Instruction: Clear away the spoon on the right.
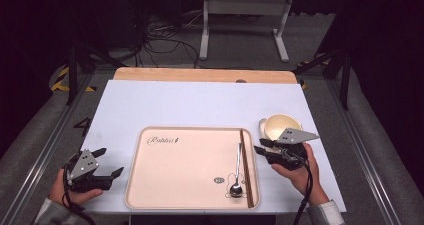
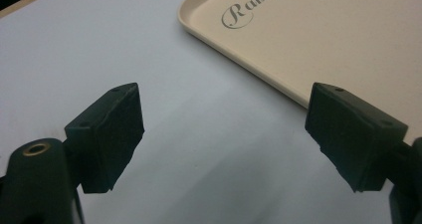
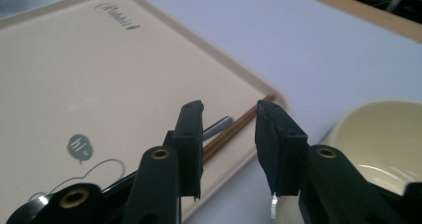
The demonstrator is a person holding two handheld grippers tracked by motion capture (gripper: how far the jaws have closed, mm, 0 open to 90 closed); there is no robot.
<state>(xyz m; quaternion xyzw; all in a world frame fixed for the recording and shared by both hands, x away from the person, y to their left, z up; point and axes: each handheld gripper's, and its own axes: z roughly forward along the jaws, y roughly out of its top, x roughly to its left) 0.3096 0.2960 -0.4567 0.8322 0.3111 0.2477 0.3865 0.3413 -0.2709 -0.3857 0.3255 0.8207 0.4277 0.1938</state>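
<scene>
High view: spoon bowl, chopsticks full-length.

tray | script word "Rabbit" | speech-bubble sign "hi"

the left hand-held gripper, grasped from below by the left hand, holds its jaws wide apart and empty, while the right hand-held gripper, in the right hand, has its jaws narrowly parted, nothing between.
</scene>
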